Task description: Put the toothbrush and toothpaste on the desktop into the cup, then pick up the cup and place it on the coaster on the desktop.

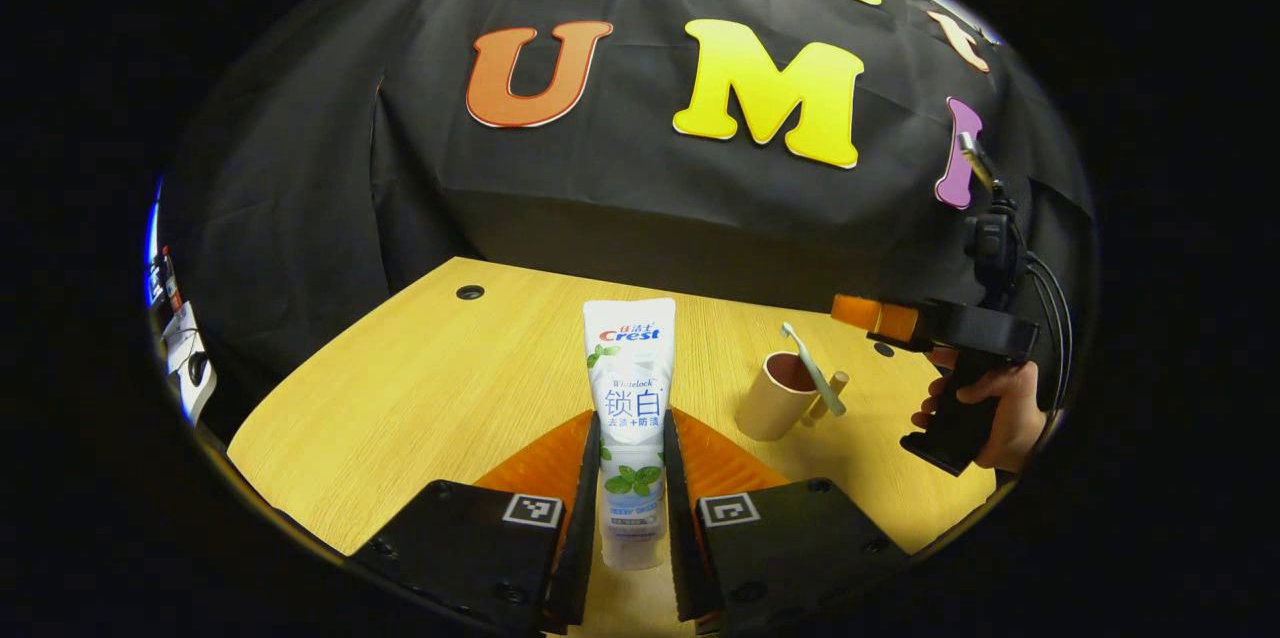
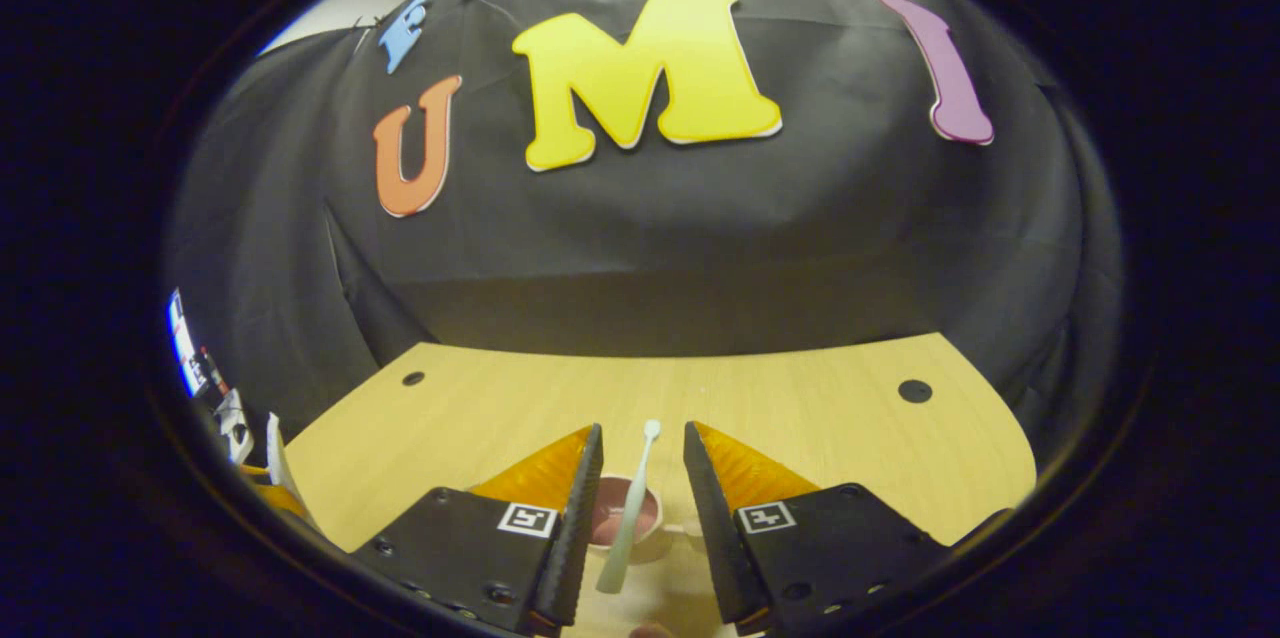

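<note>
Left gripper (image 1: 632,478) held low and level, pointing forward, both fingers (image 1: 585,508) pressed against the sides of the toothpaste tube (image 1: 630,418), which stands upright between them. Right gripper (image 2: 643,508) seen from its own camera with jaws parted, touching neither side of the toothbrush (image 2: 630,508) between them. From the left gripper view, carried off to the right by a hand (image 1: 985,408) wrapped around the pistol grip, fingers apparently curled at its front.

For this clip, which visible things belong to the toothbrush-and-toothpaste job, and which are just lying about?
Part of the job:
- toothpaste tube, held in the left gripper
- toothbrush, standing in the cup
- cup
- right gripper, open above the cup

Just lying about:
- wooden desktop with its cable holes
- gear at the left edge
</note>
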### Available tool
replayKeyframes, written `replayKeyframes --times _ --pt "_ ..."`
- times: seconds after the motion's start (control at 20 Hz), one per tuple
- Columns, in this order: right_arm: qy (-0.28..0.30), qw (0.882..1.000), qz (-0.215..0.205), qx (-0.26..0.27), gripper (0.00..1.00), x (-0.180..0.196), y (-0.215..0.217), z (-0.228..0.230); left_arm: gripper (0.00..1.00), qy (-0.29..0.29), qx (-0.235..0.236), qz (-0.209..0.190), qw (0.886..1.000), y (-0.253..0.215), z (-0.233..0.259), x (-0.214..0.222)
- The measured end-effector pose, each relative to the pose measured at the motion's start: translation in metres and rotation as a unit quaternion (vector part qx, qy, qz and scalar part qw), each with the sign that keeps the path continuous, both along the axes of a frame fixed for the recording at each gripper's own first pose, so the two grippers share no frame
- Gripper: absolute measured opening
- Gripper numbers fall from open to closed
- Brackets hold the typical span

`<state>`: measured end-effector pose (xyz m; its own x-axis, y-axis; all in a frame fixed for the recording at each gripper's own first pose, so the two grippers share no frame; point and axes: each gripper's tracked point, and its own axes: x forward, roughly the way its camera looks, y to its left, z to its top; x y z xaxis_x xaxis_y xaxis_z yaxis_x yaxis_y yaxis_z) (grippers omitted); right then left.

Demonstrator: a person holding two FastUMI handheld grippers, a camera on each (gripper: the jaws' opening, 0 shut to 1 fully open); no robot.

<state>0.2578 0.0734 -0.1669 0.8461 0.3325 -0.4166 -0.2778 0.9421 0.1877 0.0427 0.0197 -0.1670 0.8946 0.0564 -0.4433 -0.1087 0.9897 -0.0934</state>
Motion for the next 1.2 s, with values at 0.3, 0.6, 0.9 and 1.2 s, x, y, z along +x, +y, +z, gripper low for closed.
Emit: replayKeyframes --times 0.3,0.6,0.9,1.2 --pt "0.082 0.996 0.005 -0.041 0.61 0.021 0.017 -0.026 0.43 -0.006 0.002 0.026 1.0 0.017 0.01 0.007" --pt "0.144 0.987 -0.008 -0.068 0.6 0.039 0.028 -0.054 0.36 0.0 -0.003 0.043 0.999 0.031 0.008 0.014" --pt "0.191 0.978 -0.017 -0.078 0.61 0.05 0.03 -0.075 0.36 0.009 -0.003 0.054 0.998 0.043 0.002 0.016" --pt "0.215 0.975 -0.043 -0.045 0.18 0.058 0.031 -0.083 0.36 0.013 -0.003 0.06 0.998 0.049 0.002 0.012"
